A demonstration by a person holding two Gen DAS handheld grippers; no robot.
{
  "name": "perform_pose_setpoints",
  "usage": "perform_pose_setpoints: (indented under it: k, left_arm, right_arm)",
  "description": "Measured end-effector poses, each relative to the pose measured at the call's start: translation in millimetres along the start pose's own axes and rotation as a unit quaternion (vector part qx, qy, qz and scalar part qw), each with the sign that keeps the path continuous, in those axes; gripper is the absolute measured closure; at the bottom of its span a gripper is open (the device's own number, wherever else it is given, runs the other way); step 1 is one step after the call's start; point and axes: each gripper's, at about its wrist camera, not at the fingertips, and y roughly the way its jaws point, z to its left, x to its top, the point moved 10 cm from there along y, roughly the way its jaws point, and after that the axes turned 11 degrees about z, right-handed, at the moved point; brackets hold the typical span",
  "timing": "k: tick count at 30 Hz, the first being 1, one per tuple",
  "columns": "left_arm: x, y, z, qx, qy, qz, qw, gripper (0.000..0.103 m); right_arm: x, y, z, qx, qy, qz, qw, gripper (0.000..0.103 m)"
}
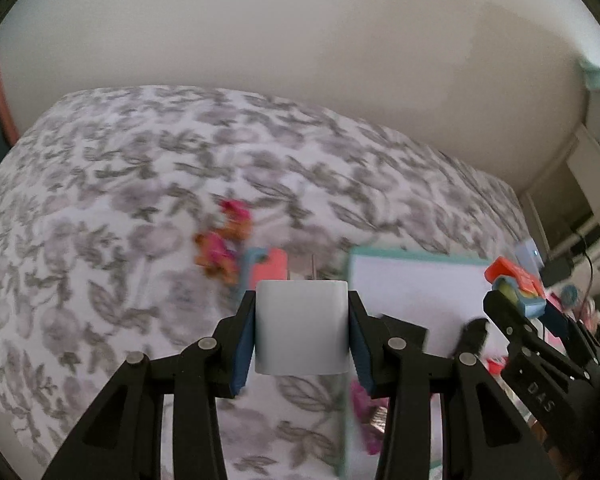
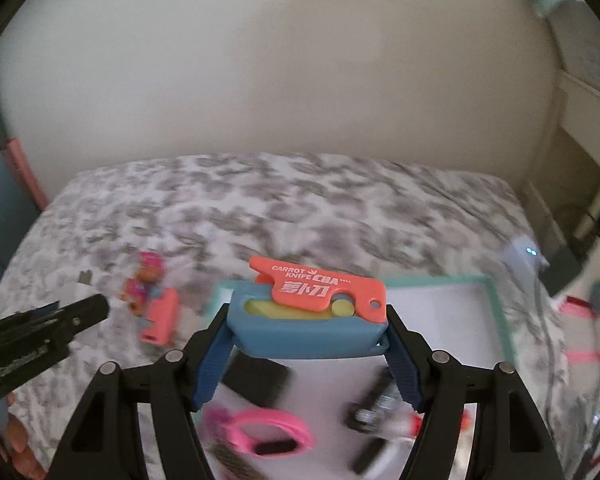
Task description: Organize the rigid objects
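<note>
I see my left gripper (image 1: pixel 302 334) clamped on a white charger block (image 1: pixel 301 326) above the floral bedspread (image 1: pixel 120 200). To its right, my right gripper (image 1: pixel 536 312) carries an orange-and-blue toy (image 1: pixel 514 280) over a teal-rimmed tray (image 1: pixel 412 280).

left gripper (image 1: pixel 302 332): jaws closed on white charger block (image 1: pixel 302 330), blue pads flat on its two sides, held level and clear of the bed | right gripper (image 2: pixel 308 332): jaws wide, clamped on ends of blue-and-orange carrot knife toy (image 2: pixel 312 312), held crosswise, raised
</note>
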Motion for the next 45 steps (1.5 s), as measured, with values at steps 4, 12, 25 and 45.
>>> perform_pose_setpoints:
  k: [4, 12, 25, 45]
  left_arm:
    - [-8, 16, -30, -0.002, 0.028, 0.016, 0.9995, 0.059]
    - [-19, 33, -82, -0.007, 0.084, 0.022, 0.9962, 0.059]
    - [-34, 54, -114, -0.011, 0.134, 0.043, 0.99, 0.059]
    - [-40, 58, -119, -0.01, 0.15, 0.059, 0.9869, 0.046]
  right_arm:
    - [-13, 3, -41, -0.033, 0.035, 0.014, 0.999, 0.03]
    - [-40, 11, -106, -0.075, 0.129, 0.047, 0.988, 0.03]
    - [-62, 35, -127, -0.082, 0.158, 0.094, 0.98, 0.03]
    - [-75, 51, -123, -0.078, 0.152, 0.131, 0.977, 0.03]
